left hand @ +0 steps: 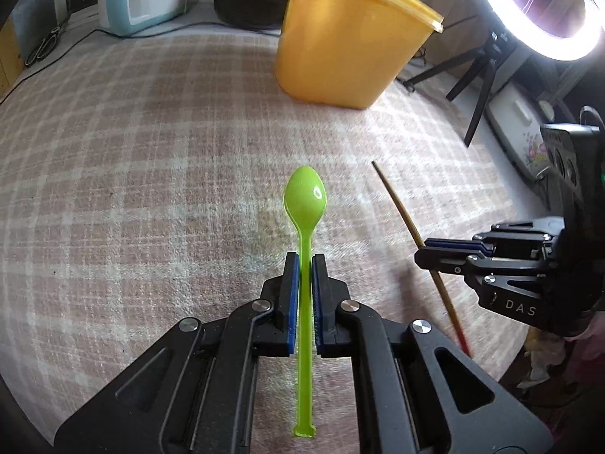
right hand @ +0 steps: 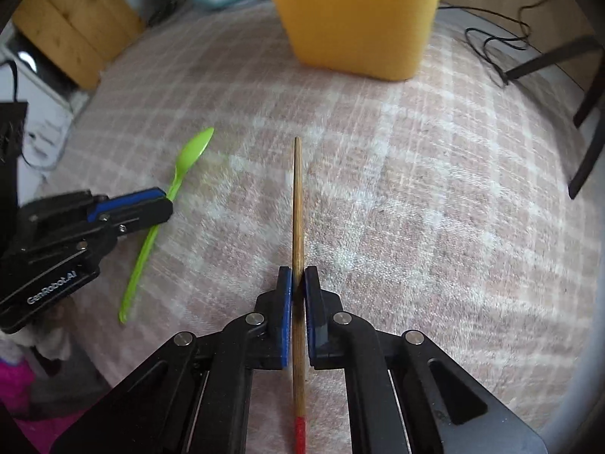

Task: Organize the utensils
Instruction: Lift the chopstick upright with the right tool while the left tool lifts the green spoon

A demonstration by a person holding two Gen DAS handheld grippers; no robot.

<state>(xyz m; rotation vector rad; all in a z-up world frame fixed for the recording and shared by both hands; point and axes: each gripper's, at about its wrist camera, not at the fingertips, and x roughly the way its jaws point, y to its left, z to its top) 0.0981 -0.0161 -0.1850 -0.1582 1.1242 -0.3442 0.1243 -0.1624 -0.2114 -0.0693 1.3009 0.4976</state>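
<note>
Left wrist view first: my left gripper (left hand: 304, 261) is pinched on one green spoon (left hand: 305, 204), gripped along the handle, bowl pointing forward, handle end sticking back between the arms. Ahead of the bowl lies a broad stretch of plaid cloth (left hand: 132, 170) with nothing on it, running up to the yellow bin (left hand: 340, 45) at the far side. The bin's rim is up and open; something thin pokes above it, too small to name. Right of the spoon, my right gripper (left hand: 425, 255) comes in from the side, clamped on one chopstick (left hand: 397, 204) that slants across the cloth. I read "DAS" on that gripper's body, the rest cut off. A ring light (left hand: 537, 11) on a tripod stands at the cloth's right edge.

Right wrist view now: the right gripper (right hand: 298, 276) has its pads tight on the chopstick (right hand: 298, 204), tip forward, red-painted end trailing back. The bin (right hand: 355, 19) stands dead ahead, with open cloth (right hand: 435, 208) between. Well apart on the left, the left gripper (right hand: 166, 204) holds the spoon (right hand: 189, 159); "GenRobot.AI" reads on its side. Count: one spoon, one chopstick, one bin.
</note>
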